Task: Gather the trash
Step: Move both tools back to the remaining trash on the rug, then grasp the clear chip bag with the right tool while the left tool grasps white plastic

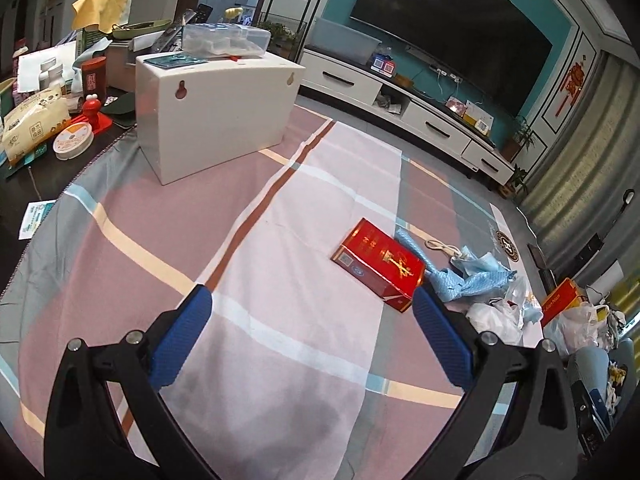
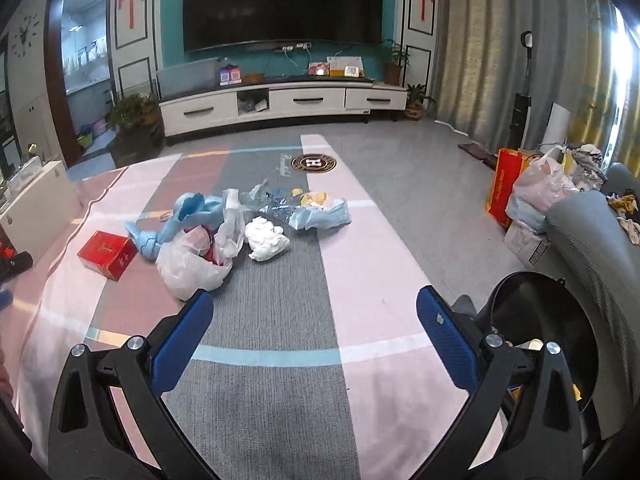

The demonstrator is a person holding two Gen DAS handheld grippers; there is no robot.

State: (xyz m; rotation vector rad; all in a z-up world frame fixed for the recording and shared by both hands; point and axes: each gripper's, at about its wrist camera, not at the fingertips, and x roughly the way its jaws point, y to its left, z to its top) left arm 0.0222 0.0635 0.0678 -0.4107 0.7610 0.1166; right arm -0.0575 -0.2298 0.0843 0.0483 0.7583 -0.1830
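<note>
A red box (image 1: 378, 264) lies on the checked tablecloth (image 1: 248, 280), just ahead of my left gripper's right finger; it also shows in the right wrist view (image 2: 107, 254). Beside it lies a trash pile: crumpled blue cloths (image 2: 176, 216), a white plastic bag (image 2: 200, 256), a crumpled white tissue (image 2: 266, 239) and clear wrappers (image 2: 276, 200). A black trash bin (image 2: 548, 328) stands off the table's right edge, behind my right gripper's right finger. My left gripper (image 1: 312, 312) is open and empty. My right gripper (image 2: 314, 312) is open and empty, short of the pile.
A white box (image 1: 216, 108) with a clear container on top stands at the table's far left, with clutter behind it. Bags (image 2: 540, 192) and a grey sofa (image 2: 592, 248) are on the right. A TV cabinet (image 2: 280, 104) lines the far wall.
</note>
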